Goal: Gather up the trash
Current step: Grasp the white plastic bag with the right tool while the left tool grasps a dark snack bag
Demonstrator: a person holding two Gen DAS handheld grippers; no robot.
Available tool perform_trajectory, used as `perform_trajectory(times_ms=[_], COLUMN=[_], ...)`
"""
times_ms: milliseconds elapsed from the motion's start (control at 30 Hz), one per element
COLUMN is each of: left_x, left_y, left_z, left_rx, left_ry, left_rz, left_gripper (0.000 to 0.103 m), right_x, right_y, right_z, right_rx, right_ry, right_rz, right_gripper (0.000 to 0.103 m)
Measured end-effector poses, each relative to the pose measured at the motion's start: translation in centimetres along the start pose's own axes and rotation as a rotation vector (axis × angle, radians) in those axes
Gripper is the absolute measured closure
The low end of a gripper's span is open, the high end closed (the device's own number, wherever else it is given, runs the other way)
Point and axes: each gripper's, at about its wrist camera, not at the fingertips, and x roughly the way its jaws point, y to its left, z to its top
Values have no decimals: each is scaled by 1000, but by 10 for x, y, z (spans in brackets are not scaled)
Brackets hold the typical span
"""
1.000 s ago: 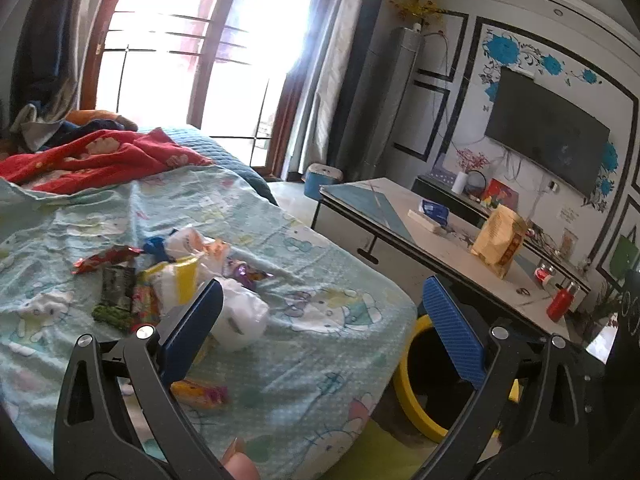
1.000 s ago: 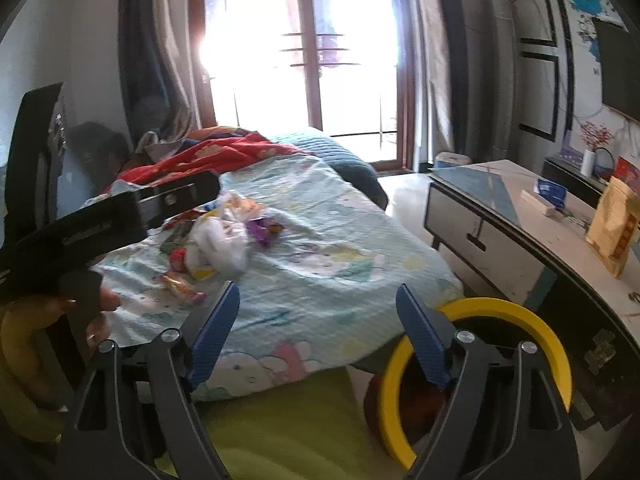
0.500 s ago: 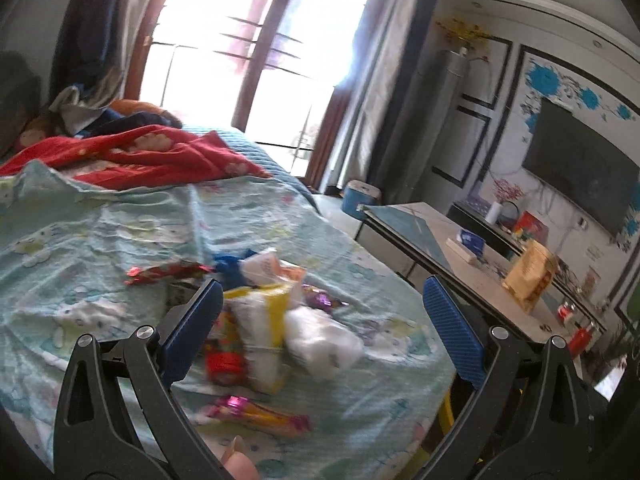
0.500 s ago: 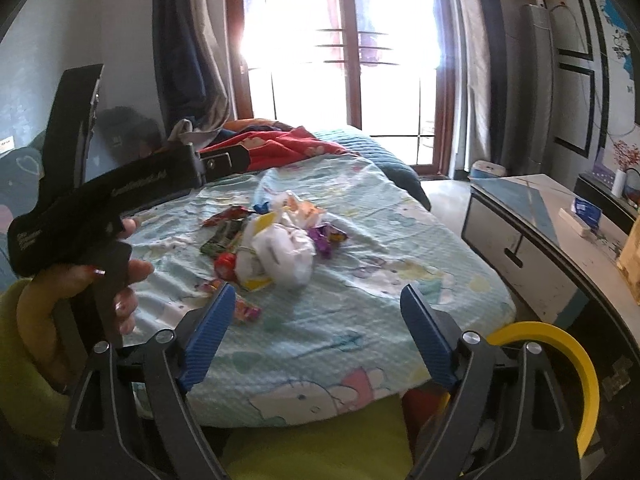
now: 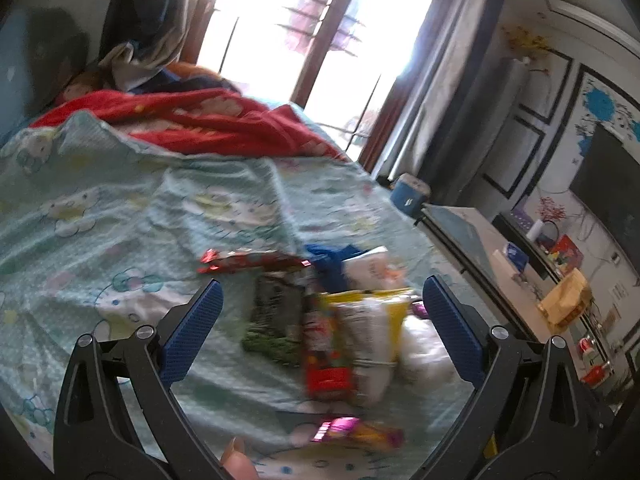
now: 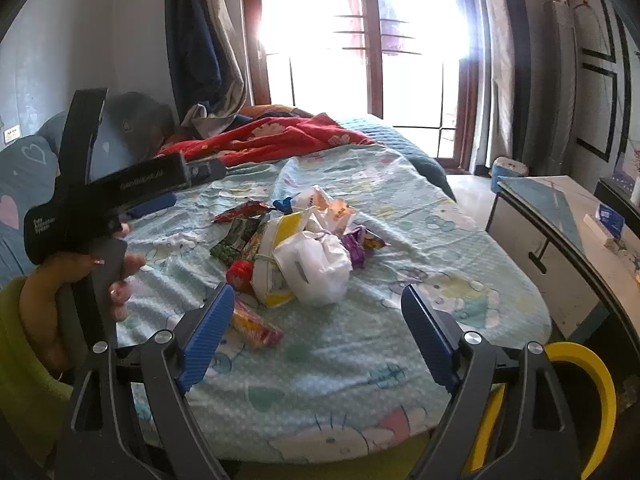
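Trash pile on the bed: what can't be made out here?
- Wrappers, left wrist view: motion blur, print unreadable.
- Yellow bin, right wrist view: cut off by the frame edge and the right fingers; contents hidden.
- White bag: knotted, contents unseen.

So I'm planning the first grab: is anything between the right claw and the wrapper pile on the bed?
Nothing visible blocks it. The right claw is open over bare bedsheet, with the wrapper pile straight ahead. Only a loose candy wrapper lies nearer, by its left finger.
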Motion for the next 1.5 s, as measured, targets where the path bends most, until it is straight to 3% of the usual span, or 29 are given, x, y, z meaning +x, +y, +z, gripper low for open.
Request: perform_trajectory(times_ms=[167,300,467,767,867,933,1033,1133,1500], left_x=[16,30,47,60,59,58,57,58,58], left_y=[18,32,45,45,40,38,36,36,35], left_z=[-5,-13,-22,-32,-32,-32,-33,-33,-34], left_rx=[-24,-65,-132,-146,-123,-109,-102,-101,-84], left_ry=[55,111,174,224,224,224,223,232,222], left_rz=[24,-1,-73,-86,-67,-57,-46,-27,-28], left_gripper=[11,30,42,44,44,44,49,68,78], right_x=[25,44,64,84,90,92,91,85,56], right_y=[3,-1,-7,-7,-9,-11,-13,-13,-20], right_z=[8,13,18,15,12,9,5,3,1], right_rx=[-19,-1,42,60,74,89,97,93,116], right_ry=[14,34,59,94,112,126,124,108,39], right_rz=[0,4,15,23,25,29,38,46,48], right_gripper=[20,20,20,21,33,47,60,65,68])
